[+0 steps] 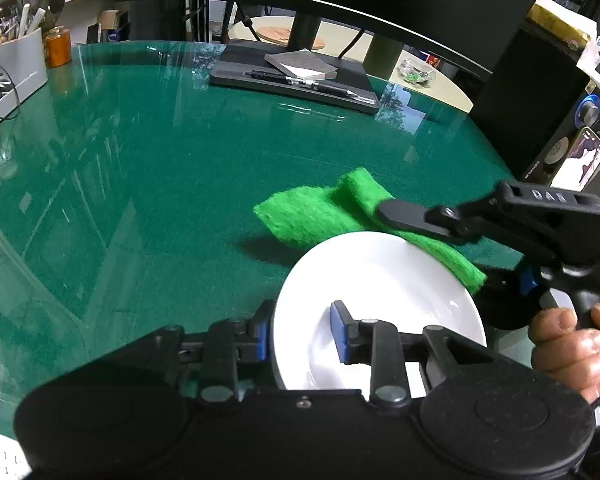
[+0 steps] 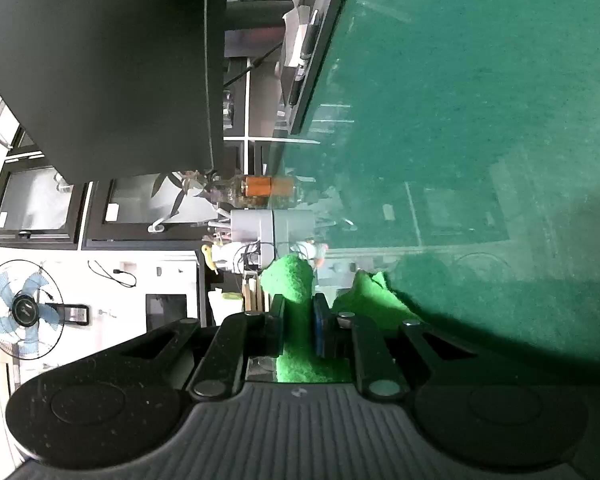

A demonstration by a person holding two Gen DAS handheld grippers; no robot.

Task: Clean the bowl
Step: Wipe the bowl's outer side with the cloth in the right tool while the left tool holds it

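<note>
White bowl (image 1: 380,300) sits pinched at its near rim by the left gripper (image 1: 300,336), while the right gripper (image 2: 298,320) clamps the green scouring pad (image 1: 324,212) at its two o'clock edge.

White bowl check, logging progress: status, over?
Left gripper clamped on white ceramic bowl rim. Right gripper shut on green scouring cloth, touching rim. Nothing blocking.

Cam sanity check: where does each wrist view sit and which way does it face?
Left wrist: on the left gripper, looking forward over the green table; its fingers straddle the white bowl rim. The right gripper and hand show.
Right wrist: on the right gripper, rolled sideways, so the table stands at right; fingers clamp the green cloth.
Shared: cloth, table, orange jar.
</note>
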